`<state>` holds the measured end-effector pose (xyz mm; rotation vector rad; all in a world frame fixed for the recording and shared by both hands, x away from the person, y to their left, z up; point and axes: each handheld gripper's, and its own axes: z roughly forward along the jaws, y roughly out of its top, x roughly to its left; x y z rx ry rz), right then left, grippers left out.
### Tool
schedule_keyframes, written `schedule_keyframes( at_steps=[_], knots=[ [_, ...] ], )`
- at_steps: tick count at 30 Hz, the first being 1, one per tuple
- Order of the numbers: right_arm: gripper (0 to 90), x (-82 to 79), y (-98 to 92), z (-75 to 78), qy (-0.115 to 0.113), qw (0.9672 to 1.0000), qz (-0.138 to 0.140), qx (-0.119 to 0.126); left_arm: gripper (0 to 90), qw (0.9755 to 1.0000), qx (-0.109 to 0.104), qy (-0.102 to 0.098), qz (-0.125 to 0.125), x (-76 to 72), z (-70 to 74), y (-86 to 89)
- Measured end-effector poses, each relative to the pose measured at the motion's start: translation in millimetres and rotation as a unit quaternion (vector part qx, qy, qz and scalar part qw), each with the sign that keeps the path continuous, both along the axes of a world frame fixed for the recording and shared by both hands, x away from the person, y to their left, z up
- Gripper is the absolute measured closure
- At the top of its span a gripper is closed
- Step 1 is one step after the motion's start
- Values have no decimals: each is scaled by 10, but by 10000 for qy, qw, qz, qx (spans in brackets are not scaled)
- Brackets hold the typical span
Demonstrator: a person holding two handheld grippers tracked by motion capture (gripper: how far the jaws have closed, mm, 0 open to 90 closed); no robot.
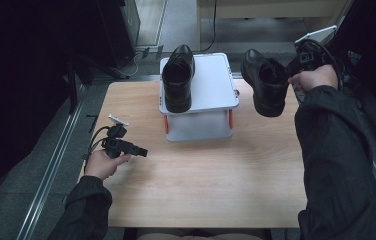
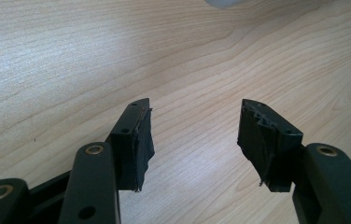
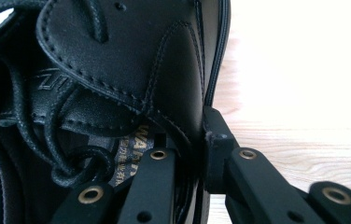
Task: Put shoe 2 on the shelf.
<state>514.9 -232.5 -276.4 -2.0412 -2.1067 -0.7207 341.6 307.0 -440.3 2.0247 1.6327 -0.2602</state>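
A black leather shoe was held up in the air by the right hand-held gripper, at the right side of the bench and clear of its surface. In the right gripper view the jaws were seen closed on the side wall of the shoe near its opening: one jaw was inside the shoe, beside the printed insole and the laces, and the other was pressed against the outer leather. In the high view the shoe was seen hanging with its opening turned toward the camera, just beside the right edge of a white stand. The right hand was seen behind the shoe, with a dark sleeve coming in from below.

A second black shoe was placed on the top of the white stand, at its left side, with the heel toward the person. The stand was set at the far middle of the bench, and small orange parts were seen on its legs.

The left hand-held gripper was held low over the left part of the bench by the left hand. In the left gripper view its jaws were seen spread apart with nothing between them, only the bare wood below. Whether it was resting on the bench or was slightly above it could not be told with certainty.
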Motion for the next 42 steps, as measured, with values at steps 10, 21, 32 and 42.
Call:
schedule_keyframes(
  at_steps=[10,21,32,42],
  knots=[
    [842,62,376,431,-267,9993,220,122,441,10000,-29,11,-34,5,-10,-2],
    [841,208,970,378,-175,9987,470,72,441,9999,-85,43,-99,-4,-12,-32],
    [825,334,1432,136,-19,9979,634,-163,441,9998,-171,43,-119,1,-22,2],
    [785,224,1593,106,-99,9972,718,-198,441,9998,-146,37,-116,5,-25,5]
  ],
)
